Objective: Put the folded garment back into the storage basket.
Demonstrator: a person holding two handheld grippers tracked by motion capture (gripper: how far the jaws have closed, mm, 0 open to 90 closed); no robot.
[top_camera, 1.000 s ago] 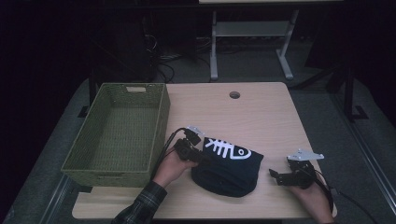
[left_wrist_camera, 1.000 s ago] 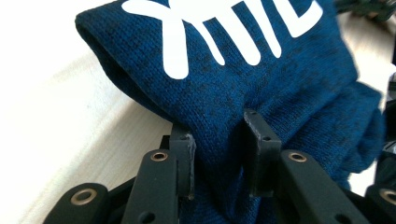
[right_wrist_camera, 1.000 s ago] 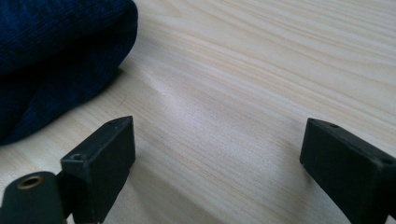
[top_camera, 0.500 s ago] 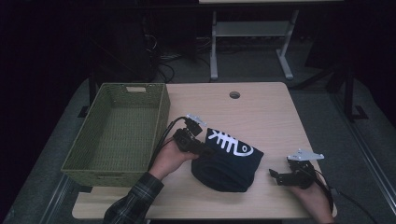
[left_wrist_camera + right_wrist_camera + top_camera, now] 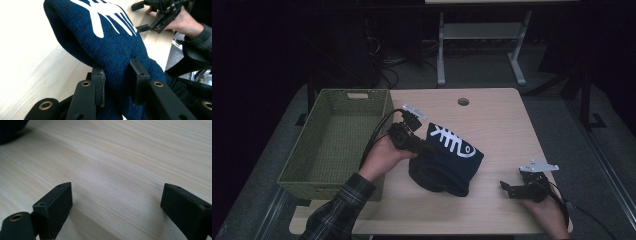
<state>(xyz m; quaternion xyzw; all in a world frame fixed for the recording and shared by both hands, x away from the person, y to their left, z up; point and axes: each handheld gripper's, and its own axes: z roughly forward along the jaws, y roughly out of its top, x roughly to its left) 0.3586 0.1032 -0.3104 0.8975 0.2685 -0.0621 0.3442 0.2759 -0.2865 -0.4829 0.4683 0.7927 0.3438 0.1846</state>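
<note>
Hat (image 5: 447, 162) sits pinched in our left claw (image 5: 424, 148); our right claw (image 5: 508, 189) rests wide on the table (image 5: 492, 115).

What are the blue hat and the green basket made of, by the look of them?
The blue hat looks like soft knitted yarn: fine stitch texture, and it bunches between the left gripper jaws; its white fishbone mark looks printed. The green basket appears woven, perhaps wicker or plastic strand, matte.

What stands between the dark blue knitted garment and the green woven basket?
Nothing visible. The left claw grips the dark blue knitted garment right beside the green woven basket, whose near wall is the only thing to clear.
</note>
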